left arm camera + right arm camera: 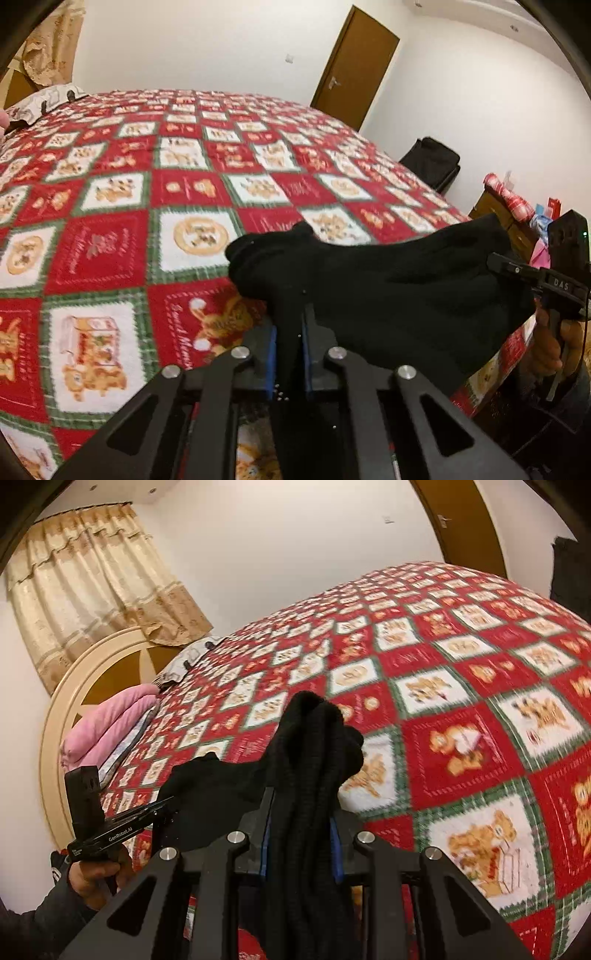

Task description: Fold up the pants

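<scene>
The black pants (388, 280) hang stretched in the air between my two grippers, above the near edge of the bed. My left gripper (290, 332) is shut on one end of the cloth, which bunches past its tips. My right gripper (301, 812) is shut on a thick bunched fold of the pants (314, 746). In the left wrist view the right gripper (517, 273) holds the cloth at the far right. In the right wrist view the left gripper (162, 808) holds it at the lower left.
A red, white and green checked blanket (184, 166) covers the bed. A pink folded quilt (107, 723) and a round headboard (74, 686) stand at the head. A black bag (432, 162), a brown door (354, 66) and a cluttered side table (517, 206) lie beyond the bed's right side.
</scene>
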